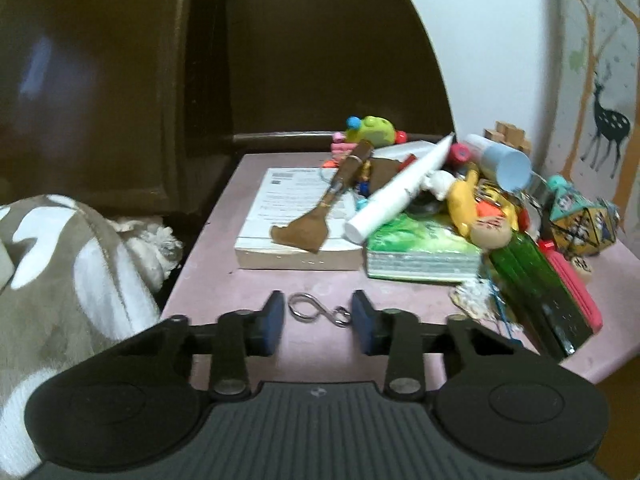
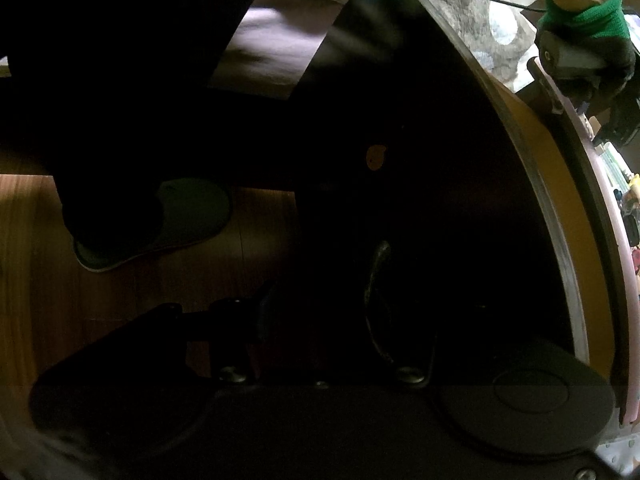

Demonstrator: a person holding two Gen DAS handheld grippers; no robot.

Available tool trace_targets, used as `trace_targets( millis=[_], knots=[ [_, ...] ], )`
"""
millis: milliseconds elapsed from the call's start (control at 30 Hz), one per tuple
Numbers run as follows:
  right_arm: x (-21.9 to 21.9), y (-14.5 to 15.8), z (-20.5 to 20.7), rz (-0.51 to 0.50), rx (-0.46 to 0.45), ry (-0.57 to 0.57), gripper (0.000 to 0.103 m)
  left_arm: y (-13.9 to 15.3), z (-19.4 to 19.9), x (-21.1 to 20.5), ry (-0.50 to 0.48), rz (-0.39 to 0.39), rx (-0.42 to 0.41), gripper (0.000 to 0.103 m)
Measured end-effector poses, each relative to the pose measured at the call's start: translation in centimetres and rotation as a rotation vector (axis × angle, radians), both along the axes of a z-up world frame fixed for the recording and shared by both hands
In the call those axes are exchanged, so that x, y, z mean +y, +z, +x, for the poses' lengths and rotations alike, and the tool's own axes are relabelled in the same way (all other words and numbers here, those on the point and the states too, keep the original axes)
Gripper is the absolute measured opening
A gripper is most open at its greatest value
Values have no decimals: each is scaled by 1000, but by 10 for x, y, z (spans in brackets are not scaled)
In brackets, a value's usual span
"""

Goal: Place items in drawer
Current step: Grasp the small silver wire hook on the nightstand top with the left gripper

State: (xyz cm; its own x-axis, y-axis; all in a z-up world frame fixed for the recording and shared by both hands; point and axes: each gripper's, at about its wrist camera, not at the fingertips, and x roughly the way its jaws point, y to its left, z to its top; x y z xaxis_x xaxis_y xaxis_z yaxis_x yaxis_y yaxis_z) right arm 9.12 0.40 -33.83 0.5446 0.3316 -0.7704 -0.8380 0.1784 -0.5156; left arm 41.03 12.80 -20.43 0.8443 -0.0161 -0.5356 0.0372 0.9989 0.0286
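A: What is the biggest thing in the left wrist view?

B: The pink table top (image 1: 280,280), smooth and a little worn. I take it as the landmark. Behind it stands dark brown glossy wood with a curved edge (image 1: 304,60), and beside its left edge lies a soft beige and white blanket (image 1: 60,264)

A: And on the table?

B: Toward the back lies a thick white book (image 1: 280,240), with a rusty flat scraper (image 1: 320,208) that has a wooden handle on top of it. To the right of the book lies a green book (image 1: 424,252), and over it leans a long white tube (image 1: 400,188). At the right side of the table lies a dark green glass bottle (image 1: 540,292)

A: Where is the small thing?

B: A thin S-shaped metal hook (image 1: 320,311) lies on the front edge of the table, between the blue pads (image 1: 272,324) of the left gripper (image 1: 318,322). The jaws stand wide, not touching the hook

A: And the right gripper (image 2: 320,320)?

B: It is close to a dark cabinet front with a curved metal handle (image 2: 376,300). The view is too dark, so I cannot tell if the gripper is wide or closed
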Motion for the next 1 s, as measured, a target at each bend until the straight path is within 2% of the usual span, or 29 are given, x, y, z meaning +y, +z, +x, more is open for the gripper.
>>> trace_targets(
  millis=[200, 233, 433, 467, 533, 800, 933, 1000],
  knots=[
    [1, 0, 1, -1, 0, 2, 51, 2, -7, -4, -21, 6, 4, 31],
    [1, 0, 1, -1, 0, 1, 51, 4, -9, -5, -27, 6, 0, 26],
    [2, 0, 1, -4, 0, -4, 51, 12, -20, -7, -53, 11, 0, 21],
    [2, 0, 1, -4, 0, -5, 51, 13, -22, -7, -56, 10, -2, 10],
    [3, 0, 2, -5, 0, -8, 51, 17, -26, -7, -63, 9, -9, 5],
    [3, -1, 2, -11, -2, -11, 51, 20, -36, -5, -95, -1, 7, 4],
    [3, -1, 1, -13, -2, -13, 51, 23, -37, 1, -97, -51, 7, 5],
    [3, -2, 1, -14, -2, -14, 51, 19, -35, 0, -101, -55, 9, 17]
  ],
)
